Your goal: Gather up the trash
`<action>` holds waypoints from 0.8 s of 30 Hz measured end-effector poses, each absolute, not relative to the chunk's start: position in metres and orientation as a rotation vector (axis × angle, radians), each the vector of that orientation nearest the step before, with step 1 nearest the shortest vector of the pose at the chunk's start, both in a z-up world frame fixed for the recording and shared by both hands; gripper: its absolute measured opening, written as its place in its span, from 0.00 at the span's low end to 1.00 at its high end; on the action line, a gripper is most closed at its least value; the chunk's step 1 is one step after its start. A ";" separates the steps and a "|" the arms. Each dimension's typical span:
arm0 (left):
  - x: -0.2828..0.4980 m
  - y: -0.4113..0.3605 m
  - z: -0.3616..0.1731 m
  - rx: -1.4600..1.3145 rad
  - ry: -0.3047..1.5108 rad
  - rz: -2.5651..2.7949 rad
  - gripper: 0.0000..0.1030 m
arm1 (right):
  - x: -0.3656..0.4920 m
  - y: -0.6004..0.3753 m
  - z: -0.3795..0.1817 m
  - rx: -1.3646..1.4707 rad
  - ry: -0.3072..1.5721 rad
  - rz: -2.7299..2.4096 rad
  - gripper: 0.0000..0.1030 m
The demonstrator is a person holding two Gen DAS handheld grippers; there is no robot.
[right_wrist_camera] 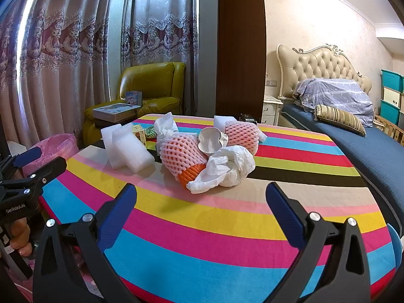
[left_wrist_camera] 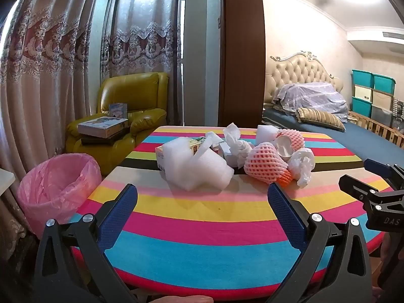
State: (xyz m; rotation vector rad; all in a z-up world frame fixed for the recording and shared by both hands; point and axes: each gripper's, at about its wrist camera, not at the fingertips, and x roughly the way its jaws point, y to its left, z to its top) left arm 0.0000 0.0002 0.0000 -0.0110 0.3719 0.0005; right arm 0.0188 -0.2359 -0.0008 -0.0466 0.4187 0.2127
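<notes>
A heap of trash lies mid-table on the striped cloth (left_wrist_camera: 202, 217): white foam sheets (left_wrist_camera: 199, 169), a small yellow carton (left_wrist_camera: 194, 146), crumpled white paper (left_wrist_camera: 301, 164), two pink foam fruit nets (left_wrist_camera: 265, 164) and a white cup (left_wrist_camera: 284, 146). My left gripper (left_wrist_camera: 202, 199) is open and empty, short of the foam sheets. My right gripper (right_wrist_camera: 202, 202) is open and empty, just short of the crumpled paper (right_wrist_camera: 227, 169) and the near pink net (right_wrist_camera: 181, 154). A bin with a pink bag (left_wrist_camera: 58, 184) stands on the floor left of the table.
A yellow armchair (left_wrist_camera: 131, 111) with boxes on it stands behind the bin. Curtains hang at the left. A bed (left_wrist_camera: 353, 126) with a pillow runs along the table's right side. Teal storage boxes (left_wrist_camera: 371, 91) stand at far right. A brown cabinet edge (left_wrist_camera: 242, 50) rises behind the table.
</notes>
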 end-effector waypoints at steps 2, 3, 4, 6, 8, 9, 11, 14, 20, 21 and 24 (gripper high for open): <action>0.000 0.000 0.000 -0.011 0.372 0.000 0.94 | 0.019 -0.236 -0.001 -0.045 0.420 0.213 0.96; 0.000 0.000 0.000 -0.010 0.372 -0.001 0.94 | 0.019 -0.236 -0.001 -0.045 0.420 0.213 0.96; 0.000 0.000 0.000 -0.010 0.373 -0.001 0.94 | 0.019 -0.236 -0.001 -0.045 0.420 0.213 0.96; 0.000 0.000 0.000 -0.010 0.373 0.000 0.94 | 0.019 -0.236 -0.001 -0.044 0.422 0.213 0.96; 0.000 0.000 0.000 -0.013 0.374 0.000 0.94 | 0.019 -0.236 -0.001 -0.044 0.423 0.213 0.96; 0.000 0.000 0.000 -0.013 0.375 0.000 0.94 | 0.018 -0.236 0.000 -0.045 0.420 0.213 0.96; 0.000 0.000 0.000 -0.013 0.376 0.000 0.94 | 0.018 -0.236 0.000 -0.045 0.420 0.213 0.96; 0.000 0.000 0.000 -0.012 0.377 0.002 0.94 | 0.018 -0.237 0.000 -0.045 0.419 0.212 0.96; -0.005 0.005 -0.003 -0.017 0.381 0.004 0.94 | 0.019 -0.237 -0.001 -0.044 0.419 0.213 0.96; -0.003 0.003 -0.004 -0.017 0.381 0.006 0.94 | 0.019 -0.237 -0.001 -0.044 0.419 0.213 0.96; 0.001 0.004 -0.004 -0.022 0.387 0.014 0.94 | 0.019 -0.237 -0.001 -0.044 0.420 0.213 0.96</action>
